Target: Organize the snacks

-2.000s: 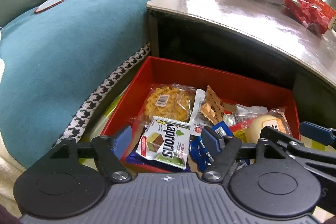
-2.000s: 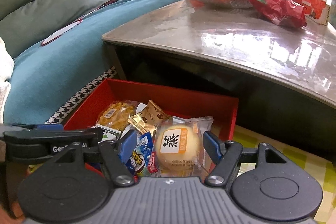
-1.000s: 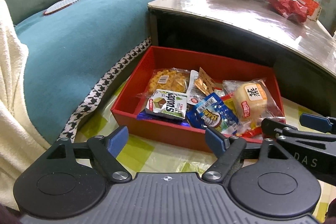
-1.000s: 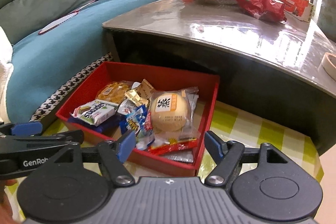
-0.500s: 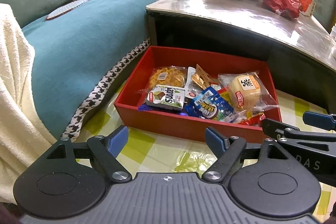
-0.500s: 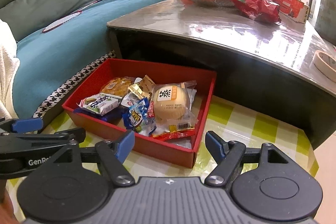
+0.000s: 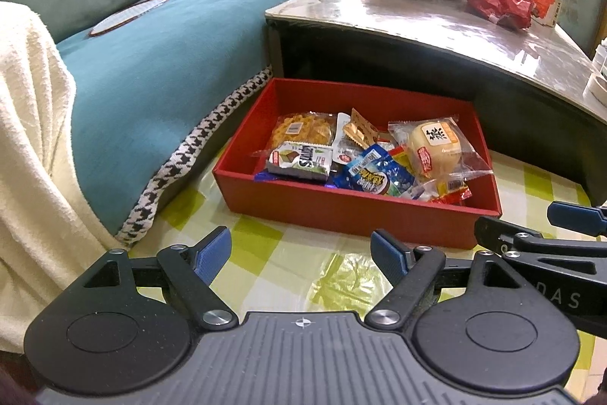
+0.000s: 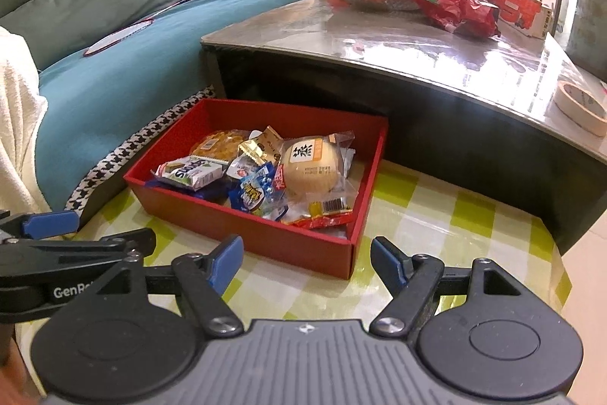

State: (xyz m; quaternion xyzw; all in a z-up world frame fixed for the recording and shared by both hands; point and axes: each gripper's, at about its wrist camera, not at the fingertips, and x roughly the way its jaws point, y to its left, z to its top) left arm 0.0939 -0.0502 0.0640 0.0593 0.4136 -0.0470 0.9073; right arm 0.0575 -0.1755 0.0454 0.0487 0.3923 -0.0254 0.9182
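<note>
Bright daylight from back window; glare on tabletop (image 8: 436,40) (blown highlights); fisheye-bent edges.

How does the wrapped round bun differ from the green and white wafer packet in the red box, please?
The round bun is pale yellow, domed, in clear wrap; the wafer packet is flat, opaque, printed green and white. The bun lies towards the box's right side, the packet its left. Both rest in the red box.
</note>
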